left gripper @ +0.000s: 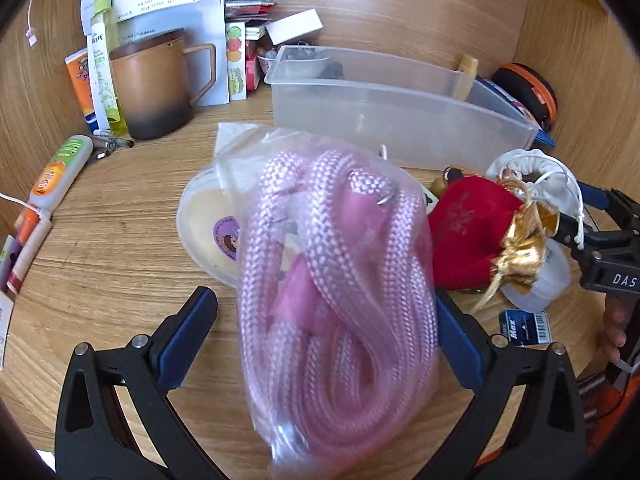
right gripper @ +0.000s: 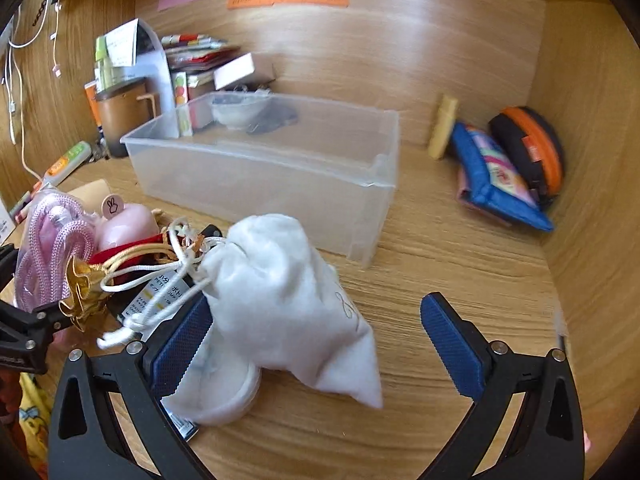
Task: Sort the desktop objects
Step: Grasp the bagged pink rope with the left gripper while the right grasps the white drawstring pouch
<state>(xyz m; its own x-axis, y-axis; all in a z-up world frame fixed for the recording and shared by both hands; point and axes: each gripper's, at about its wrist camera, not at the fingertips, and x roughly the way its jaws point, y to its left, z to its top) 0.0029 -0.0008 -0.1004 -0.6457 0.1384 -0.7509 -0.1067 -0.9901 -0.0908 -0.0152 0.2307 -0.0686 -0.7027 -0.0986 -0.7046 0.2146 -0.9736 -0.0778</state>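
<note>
Left wrist view: the left gripper [left gripper: 326, 336] is wide open around the rope bag [left gripper: 332, 312], maybe not touching. The right gripper [right gripper: 316, 344] gapes at the white pouch [right gripper: 292, 304]. Next, squeeze, then carry to the bin [right gripper: 256, 172].

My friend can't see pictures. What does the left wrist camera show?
An open left hand-held gripper straddles a clear bag of pink rope on a wooden desk. Behind it are a clear plastic bin, a red pouch and a brown mug.
</note>
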